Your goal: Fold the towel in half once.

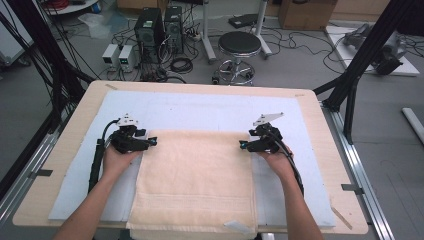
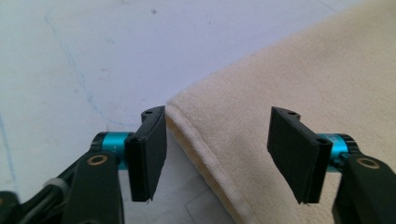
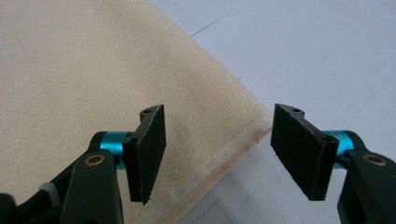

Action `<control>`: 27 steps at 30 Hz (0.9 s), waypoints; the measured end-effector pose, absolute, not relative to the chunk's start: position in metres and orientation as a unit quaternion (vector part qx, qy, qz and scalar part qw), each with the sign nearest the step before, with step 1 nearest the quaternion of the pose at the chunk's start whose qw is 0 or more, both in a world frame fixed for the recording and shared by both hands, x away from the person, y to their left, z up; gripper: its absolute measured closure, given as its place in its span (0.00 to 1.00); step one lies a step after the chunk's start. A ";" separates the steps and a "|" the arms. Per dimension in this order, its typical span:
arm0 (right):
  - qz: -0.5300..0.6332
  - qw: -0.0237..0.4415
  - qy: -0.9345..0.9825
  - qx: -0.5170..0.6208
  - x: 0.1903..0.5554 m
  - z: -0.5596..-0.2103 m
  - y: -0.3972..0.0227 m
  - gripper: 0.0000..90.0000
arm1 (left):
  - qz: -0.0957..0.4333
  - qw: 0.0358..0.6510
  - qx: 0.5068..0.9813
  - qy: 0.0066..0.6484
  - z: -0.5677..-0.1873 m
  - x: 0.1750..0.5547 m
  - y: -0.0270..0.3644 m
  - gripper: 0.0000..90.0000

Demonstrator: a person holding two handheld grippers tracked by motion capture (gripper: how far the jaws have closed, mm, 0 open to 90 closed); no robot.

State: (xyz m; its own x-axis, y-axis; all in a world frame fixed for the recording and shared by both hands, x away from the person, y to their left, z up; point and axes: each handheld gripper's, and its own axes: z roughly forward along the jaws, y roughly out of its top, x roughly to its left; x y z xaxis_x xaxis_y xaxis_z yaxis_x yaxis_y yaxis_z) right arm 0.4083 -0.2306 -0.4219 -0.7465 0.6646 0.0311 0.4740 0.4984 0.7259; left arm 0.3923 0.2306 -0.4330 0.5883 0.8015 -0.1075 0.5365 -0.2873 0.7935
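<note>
The towel [image 1: 196, 180] looks soft, light and floppy (likely doubled); both grippers [image 1: 150, 142] [image 1: 243, 145] gape, best pinching its far corners.

Lighting is even, diffuse and bright from overhead in all views; no glare. The high view is slightly soft, with faint shadows beside the hands on the worktop [image 1: 310, 107]. In both gripper views the cream towel [image 2: 299, 79] is sharp near and softens towards the far edges.
</note>
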 end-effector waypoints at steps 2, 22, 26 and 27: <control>0.369 0.124 0.858 0.337 0.411 -0.427 -0.230 0.38 | 0.154 0.410 0.789 0.430 -0.438 0.395 0.230 0.40; 0.366 0.070 0.876 0.307 0.414 -0.434 -0.221 0.90 | 0.126 0.405 0.805 0.414 -0.441 0.394 0.218 0.90; 0.373 0.080 0.871 0.308 0.418 -0.424 -0.222 0.92 | 0.140 0.391 0.810 0.413 -0.435 0.401 0.220 0.93; 0.373 0.082 0.871 0.310 0.420 -0.421 -0.221 0.92 | 0.149 0.387 0.812 0.412 -0.432 0.405 0.219 0.93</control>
State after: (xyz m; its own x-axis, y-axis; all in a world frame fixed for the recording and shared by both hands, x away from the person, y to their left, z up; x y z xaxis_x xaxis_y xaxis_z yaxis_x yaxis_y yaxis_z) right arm 0.4204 -0.2212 -0.4210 -0.7948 0.6005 0.0877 0.4776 0.5299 0.7008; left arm 0.4050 0.2191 -0.4316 0.6168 0.7835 -0.0759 0.5526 -0.3623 0.7505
